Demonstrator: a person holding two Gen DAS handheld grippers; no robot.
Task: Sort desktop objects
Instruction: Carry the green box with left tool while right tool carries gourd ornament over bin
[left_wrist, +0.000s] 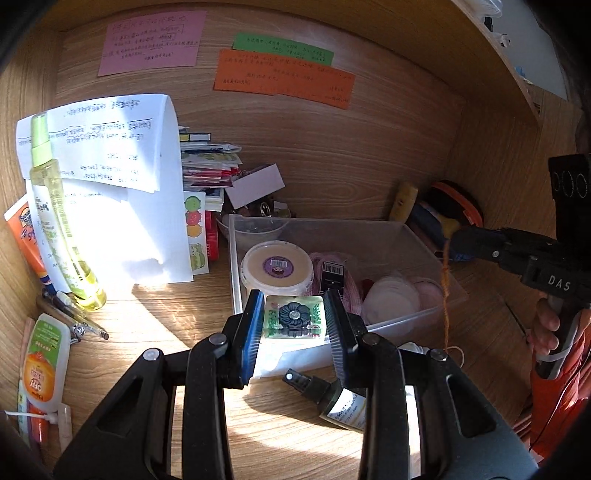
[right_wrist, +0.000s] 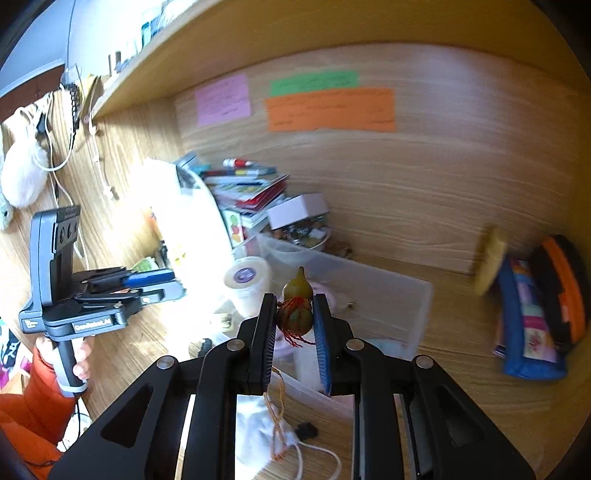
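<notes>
Between the pads of the left claw sits a clear square resin block with a dark flower set inside, clamped from both sides and held right over the near rim of the see-through plastic bin. Over on the other side, the right claw is squeezed tight on a small olive-green gourd charm with red thread round its waist, and an orange-brown cord dangles off it down past the bin's right wall. Both are hanging above that bin, not set down.

Inside the bin there's a round cream tub with a purple barcode label toward the left wall, plus some pink stuff and pale round pads on the right. Just in front of the bin, on the wooden worktop, a dark spray bottle lies on its side. Left of the bin a tall yellow-green spray bottle leans against white papers. Right of the bin is a blue patchwork pouch, blurry.
</notes>
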